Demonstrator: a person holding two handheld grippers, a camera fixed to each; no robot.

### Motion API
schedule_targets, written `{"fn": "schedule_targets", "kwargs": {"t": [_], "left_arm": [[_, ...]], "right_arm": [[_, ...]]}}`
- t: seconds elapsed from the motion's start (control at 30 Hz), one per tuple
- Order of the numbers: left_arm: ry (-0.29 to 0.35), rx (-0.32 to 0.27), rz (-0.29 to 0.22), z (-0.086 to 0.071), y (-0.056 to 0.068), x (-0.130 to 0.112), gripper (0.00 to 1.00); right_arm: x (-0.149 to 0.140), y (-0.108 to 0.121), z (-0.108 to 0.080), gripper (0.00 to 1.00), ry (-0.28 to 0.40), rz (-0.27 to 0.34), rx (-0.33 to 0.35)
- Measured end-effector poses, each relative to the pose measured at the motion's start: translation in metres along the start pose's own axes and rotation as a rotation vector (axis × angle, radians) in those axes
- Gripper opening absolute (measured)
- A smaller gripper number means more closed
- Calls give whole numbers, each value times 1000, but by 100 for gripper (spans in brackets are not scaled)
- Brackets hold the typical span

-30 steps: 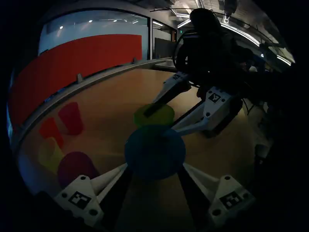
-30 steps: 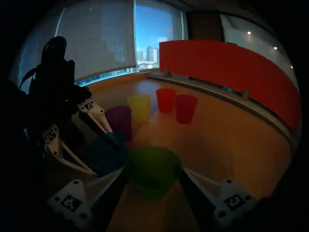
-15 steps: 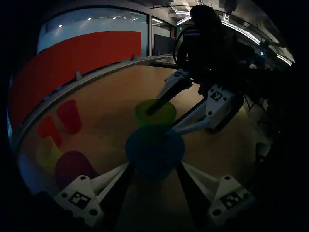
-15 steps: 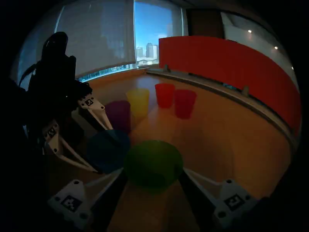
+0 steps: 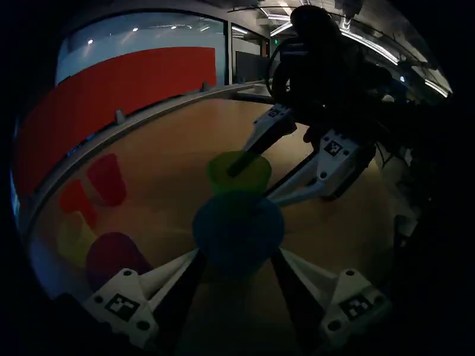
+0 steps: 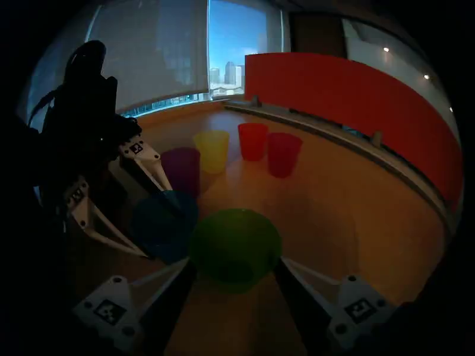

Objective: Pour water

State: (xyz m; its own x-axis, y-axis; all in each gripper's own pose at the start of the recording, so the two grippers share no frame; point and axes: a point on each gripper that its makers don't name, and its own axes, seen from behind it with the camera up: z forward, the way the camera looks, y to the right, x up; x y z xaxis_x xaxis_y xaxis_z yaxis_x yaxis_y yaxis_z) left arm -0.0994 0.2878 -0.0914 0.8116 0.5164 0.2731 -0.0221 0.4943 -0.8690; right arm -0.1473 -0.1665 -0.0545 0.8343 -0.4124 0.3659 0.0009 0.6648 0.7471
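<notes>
— Which colours are seen on the two nearest cups?
— A blue cup (image 5: pixel 237 234) is seen in the left claw (image 5: pixel 237 253), a green cup (image 6: pixel 236 246) in the right claw (image 6: pixel 234 263). Both claws are coloured white.
— Is any pattern seen?
— Black-and-white square markers (image 5: pixel 122 307) are printed on the claws.
— And the other cups?
— A purple cup (image 6: pixel 183 170), a yellow cup (image 6: pixel 211 150), an orange-red cup (image 6: pixel 252 140) and a darker red cup (image 6: pixel 282 154) are seen. The table (image 6: pixel 356 225) is coloured a warm orange-brown, and the wall panel (image 6: pixel 356 101) a bright red.
</notes>
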Motion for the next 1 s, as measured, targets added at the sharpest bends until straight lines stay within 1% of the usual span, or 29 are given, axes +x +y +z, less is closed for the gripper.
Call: {"fn": "schedule_targets", "kwargs": {"t": [0.17, 0.47, 0.6, 0.8, 1.0], "left_arm": [[-1, 4, 12, -1, 0, 1, 78], [5, 8, 7, -2, 0, 1, 79], [4, 8, -6, -2, 0, 1, 79], [-4, 7, -39, 1, -3, 1, 79], [-21, 5, -41, 4, -5, -3, 79]], "right_arm": [[1, 1, -1, 92, 1, 1, -2], [-1, 2, -3, 92, -2, -6, -6], [0, 2, -3, 92, -2, -4, -7], [-1, 2, -2, 92, -5, -9, -8], [-2, 3, -1, 92, -7, -7, -7]]}}
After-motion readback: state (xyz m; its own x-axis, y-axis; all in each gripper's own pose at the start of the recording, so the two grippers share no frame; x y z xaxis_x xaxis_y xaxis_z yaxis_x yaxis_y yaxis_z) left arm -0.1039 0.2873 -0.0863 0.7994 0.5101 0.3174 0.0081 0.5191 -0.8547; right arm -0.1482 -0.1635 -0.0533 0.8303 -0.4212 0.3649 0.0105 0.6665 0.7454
